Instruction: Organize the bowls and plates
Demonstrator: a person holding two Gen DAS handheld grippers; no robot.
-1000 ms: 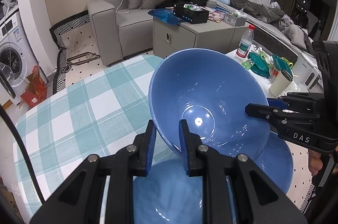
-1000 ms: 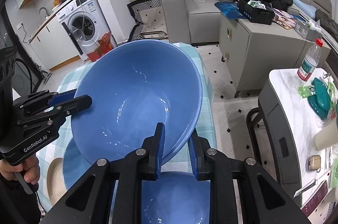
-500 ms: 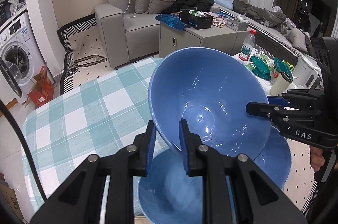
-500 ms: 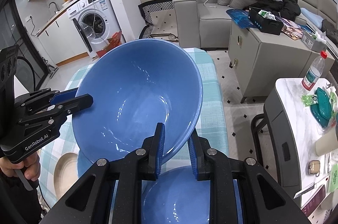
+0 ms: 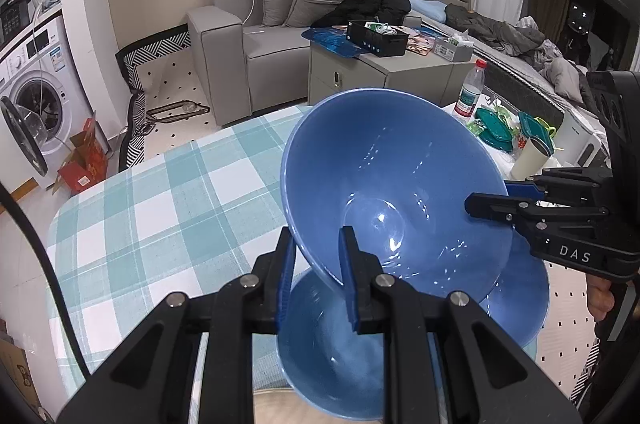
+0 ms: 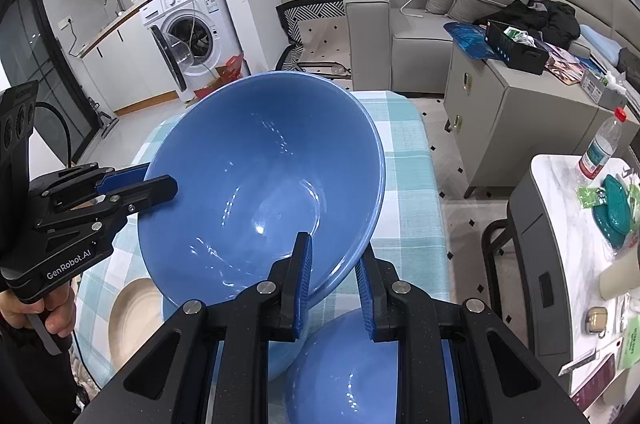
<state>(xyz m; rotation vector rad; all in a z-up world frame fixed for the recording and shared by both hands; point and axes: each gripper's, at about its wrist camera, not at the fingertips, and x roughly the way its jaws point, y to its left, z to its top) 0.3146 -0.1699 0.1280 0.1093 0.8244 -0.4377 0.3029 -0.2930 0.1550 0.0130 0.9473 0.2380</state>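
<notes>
A: Where is the big bowl (image 5: 394, 192)?

B: It is up in the air, over the table (image 5: 160, 192). It tips on its side, so we look right into it.

A: Who holds it?

B: Both grippers. The left gripper (image 5: 316, 264) pinches one side of the rim, with one finger inside the bowl and one outside. The right gripper (image 6: 334, 270) pinches the other side the same way. Both are clamped tight on the rim.

A: What is under the bowl?

B: Two more blue bowls sit on the table, near the edge closest to the person. One low bowl (image 5: 324, 348) is under the left gripper. The other low bowl (image 6: 352, 372) is under the right gripper. The big bowl hangs above them, and I cannot tell if it touches them.

A: Anything else on the table?

B: A tan plate (image 6: 130, 320) lies flat near the same edge, just beside a low bowl. The table has a blue and white check cloth.

A: And past the table?

B: A grey sofa (image 5: 256, 36), a washer (image 6: 192, 32), and a side table (image 6: 560, 224) with a water bottle (image 6: 600, 148).
</notes>
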